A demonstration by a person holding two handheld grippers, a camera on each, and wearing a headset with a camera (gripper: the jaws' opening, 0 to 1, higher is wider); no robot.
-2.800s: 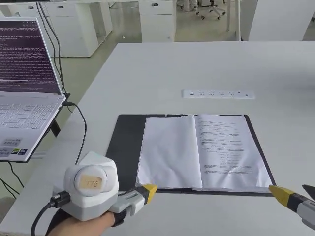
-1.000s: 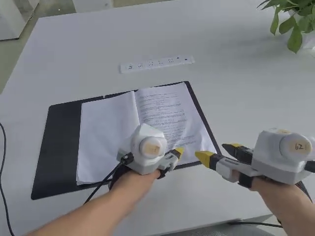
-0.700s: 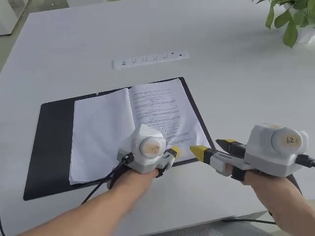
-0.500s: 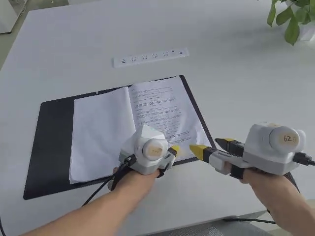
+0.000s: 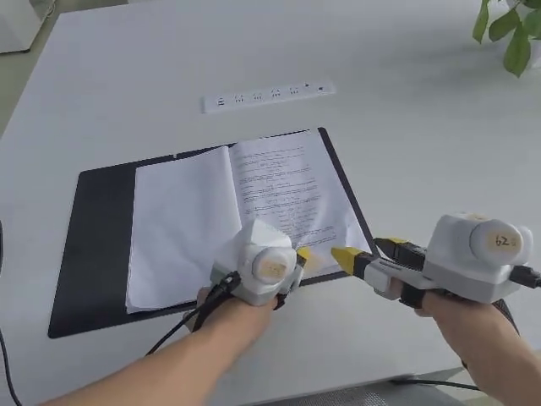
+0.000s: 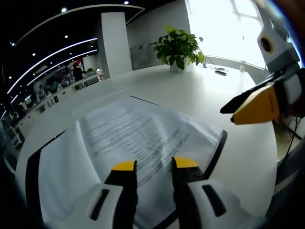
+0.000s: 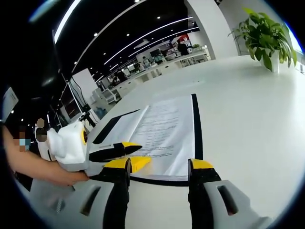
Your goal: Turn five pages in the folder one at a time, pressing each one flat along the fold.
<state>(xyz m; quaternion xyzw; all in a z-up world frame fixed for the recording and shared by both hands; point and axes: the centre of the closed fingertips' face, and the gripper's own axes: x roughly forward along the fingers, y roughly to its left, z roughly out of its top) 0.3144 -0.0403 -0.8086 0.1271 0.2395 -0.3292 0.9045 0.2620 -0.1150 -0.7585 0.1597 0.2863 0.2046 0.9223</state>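
A black folder (image 5: 101, 237) lies open on the white table, with a blank sheet (image 5: 182, 220) on its left and a printed page (image 5: 287, 199) on its right. My left gripper (image 5: 302, 256) hovers over the printed page's lower edge, its jaws a narrow gap apart and holding nothing (image 6: 155, 165). Just to its right, my right gripper (image 5: 363, 251) points at the folder's lower right corner with its jaws wide open and empty (image 7: 159, 164). The printed page (image 6: 138, 129) bulges slightly. The left gripper (image 7: 126, 153) crosses in front of the right one.
A white power strip (image 5: 269, 96) lies beyond the folder. A potted plant (image 5: 511, 30) stands at the far right of the table. The table's front edge runs just below both hands. A cable trails from the left gripper.
Since 2.8 s ago both grippers have come up to the folder's lower right corner. Over the last second they have barely moved; the left one has tipped down a little.
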